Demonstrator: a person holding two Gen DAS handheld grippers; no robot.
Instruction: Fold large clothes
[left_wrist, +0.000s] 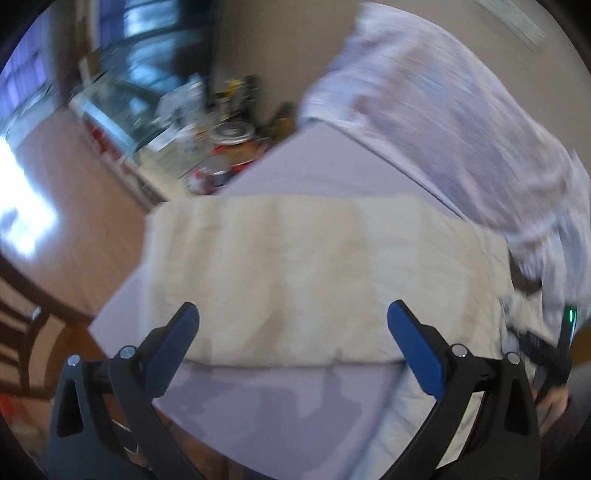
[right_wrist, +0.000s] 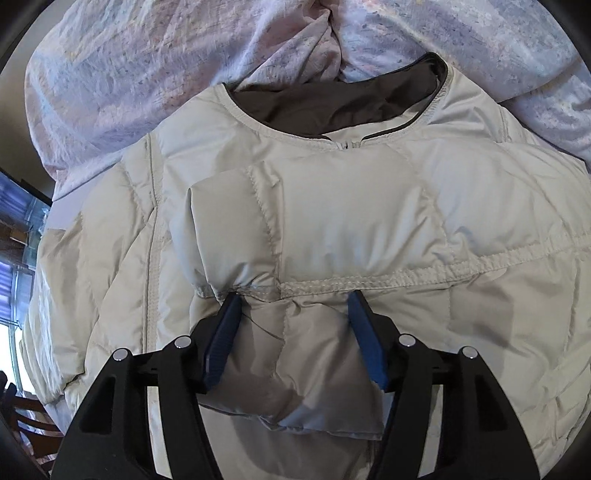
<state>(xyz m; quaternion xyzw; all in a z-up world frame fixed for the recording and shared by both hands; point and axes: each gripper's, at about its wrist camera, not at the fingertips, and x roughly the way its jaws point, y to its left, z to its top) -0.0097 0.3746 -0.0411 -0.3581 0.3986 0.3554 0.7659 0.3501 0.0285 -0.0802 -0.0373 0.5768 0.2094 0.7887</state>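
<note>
Fabric fills my right view: the cream quilted puffer jacket (right_wrist: 303, 221) lies on the lavender bed sheet (left_wrist: 314, 162), collar toward twelve o'clock. My right gripper (right_wrist: 293, 306) pinches its folded sleeve; my left gripper (left_wrist: 291, 317) hangs spread, holding nothing, over the jacket.

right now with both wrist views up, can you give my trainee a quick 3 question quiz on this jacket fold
1. True or false: the right gripper has a fold of the cream puffer jacket between its fingers.
2. Multiple choice: the left gripper is A) clamped on a sleeve B) open, holding nothing C) out of view.
3. Fill in: the lining inside the jacket's collar is dark ____.

Key: 1 true; 2 B; 3 brown.
</note>
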